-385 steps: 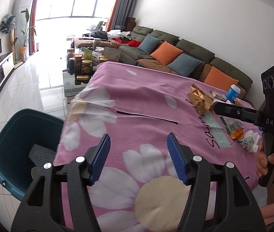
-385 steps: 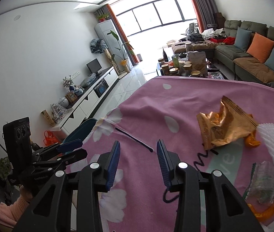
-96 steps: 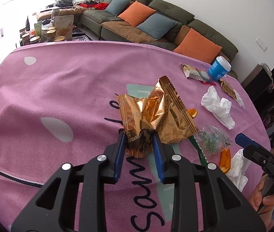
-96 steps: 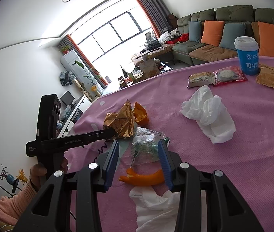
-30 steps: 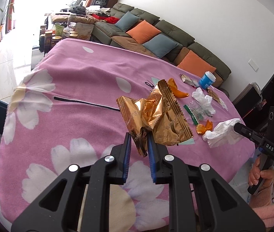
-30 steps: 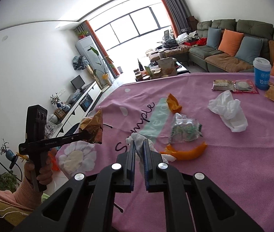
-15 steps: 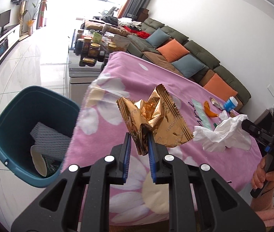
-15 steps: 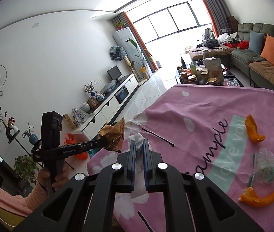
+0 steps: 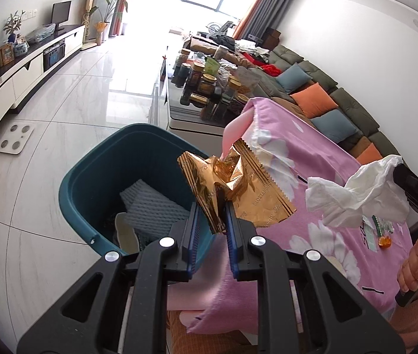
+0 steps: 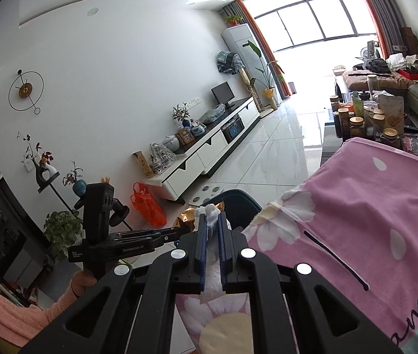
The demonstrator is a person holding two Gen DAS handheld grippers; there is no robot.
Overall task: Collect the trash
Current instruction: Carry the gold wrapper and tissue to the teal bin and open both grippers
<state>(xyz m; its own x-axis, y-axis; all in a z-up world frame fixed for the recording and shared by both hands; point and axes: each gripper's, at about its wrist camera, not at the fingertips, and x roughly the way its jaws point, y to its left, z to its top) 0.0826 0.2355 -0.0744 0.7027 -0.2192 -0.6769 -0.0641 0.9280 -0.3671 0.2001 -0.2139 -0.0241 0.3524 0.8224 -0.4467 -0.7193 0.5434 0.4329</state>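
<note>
I had the left gripper (image 9: pixel 211 230) clamped on the crumpled gold wrapper (image 9: pixel 232 188), hanging over the near rim of the teal bin (image 9: pixel 96 171) beside the worktop (image 9: pixel 312 159). The right gripper (image 10: pixel 212 236) was pinched shut on the white tissue (image 9: pixel 353 194), which hung over the pink cloth, short of the bin. My worry: released there, the light tissue would drift onto the floor, and the wrapper could catch the rim and tip outside.
</note>
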